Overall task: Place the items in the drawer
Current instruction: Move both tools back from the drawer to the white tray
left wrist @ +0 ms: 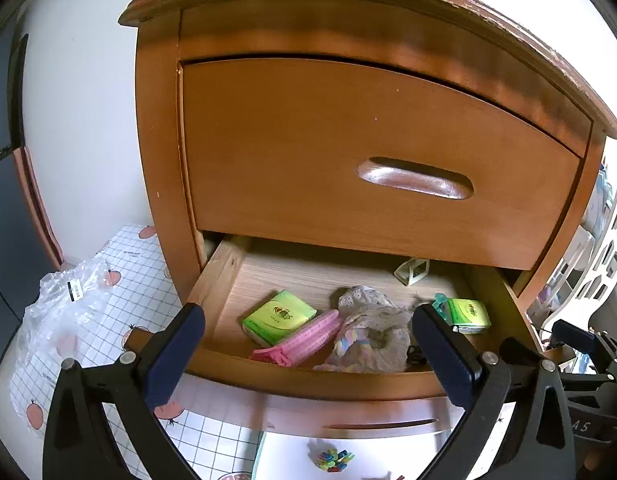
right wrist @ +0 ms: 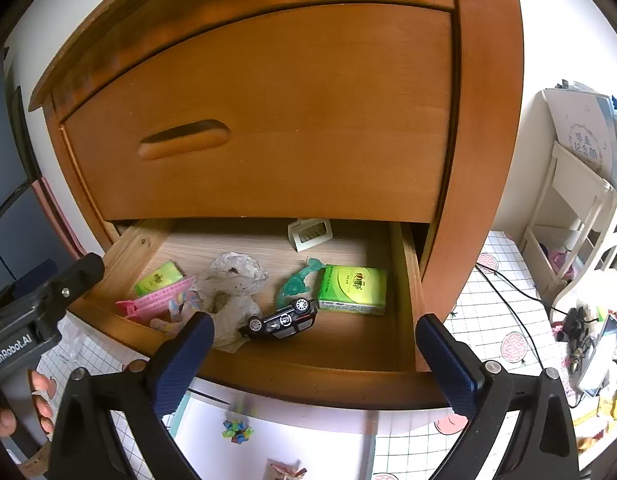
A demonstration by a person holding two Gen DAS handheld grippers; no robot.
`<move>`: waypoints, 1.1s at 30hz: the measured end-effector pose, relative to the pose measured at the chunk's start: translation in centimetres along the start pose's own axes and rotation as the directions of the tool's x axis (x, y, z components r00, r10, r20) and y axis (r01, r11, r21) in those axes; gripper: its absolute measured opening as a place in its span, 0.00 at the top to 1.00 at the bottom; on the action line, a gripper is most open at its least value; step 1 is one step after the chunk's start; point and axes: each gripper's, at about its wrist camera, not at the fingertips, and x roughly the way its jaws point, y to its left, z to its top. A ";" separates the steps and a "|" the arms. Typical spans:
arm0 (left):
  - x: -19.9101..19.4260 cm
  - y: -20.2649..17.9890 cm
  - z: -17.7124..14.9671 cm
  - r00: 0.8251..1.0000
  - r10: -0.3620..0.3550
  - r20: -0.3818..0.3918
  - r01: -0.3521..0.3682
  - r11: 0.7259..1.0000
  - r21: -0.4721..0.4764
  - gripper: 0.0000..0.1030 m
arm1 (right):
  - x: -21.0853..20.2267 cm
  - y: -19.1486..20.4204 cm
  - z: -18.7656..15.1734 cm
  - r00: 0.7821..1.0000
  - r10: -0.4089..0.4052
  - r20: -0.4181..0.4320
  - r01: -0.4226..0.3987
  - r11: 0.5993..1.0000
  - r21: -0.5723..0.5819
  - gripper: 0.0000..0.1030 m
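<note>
Both of our hand-held grippers stand spread wide and empty in front of the open lower drawer: the left hand-held gripper and the right hand-held gripper. We take the next item to be the small bundle of coloured clips, which lies on the checked floor mat just outside the drawer front, below and between the jaws in both views, slightly nearer our right hand. It is a compact, roundish cluster with no clear long axis. Inside the drawer already lie two green tissue packs, a toy car, a pink comb and a crumpled cloth.
</note>
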 end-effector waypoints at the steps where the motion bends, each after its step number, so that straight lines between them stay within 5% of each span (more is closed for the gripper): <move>1: 0.0 0.0 0.0 1.000 0.000 0.000 0.000 1.000 0.000 0.00 | 0.0 0.1 0.0 1.000 0.002 -0.001 -0.002 1.000 -0.001 0.01; 14: -3.6 -0.5 -1.4 0.996 -0.037 0.076 0.035 0.999 0.029 0.00 | -2.6 0.5 -1.3 0.997 0.027 0.074 -0.026 0.999 -0.022 0.01; 23: -6.4 -1.1 -4.9 0.990 -0.098 0.099 0.092 0.994 0.061 0.00 | -5.3 -0.3 -5.8 0.991 0.072 0.115 -0.071 0.997 -0.009 0.01; 27: -6.1 -1.2 -7.8 0.990 -0.124 0.061 0.119 0.990 0.077 0.00 | -5.7 -1.3 -8.1 0.992 0.069 0.108 -0.073 0.997 0.034 0.01; 33: -3.0 -0.9 -12.4 0.983 -0.152 -0.098 0.157 0.987 0.045 0.00 | -2.5 -2.1 -13.0 0.998 0.055 -0.025 -0.052 0.993 0.102 0.01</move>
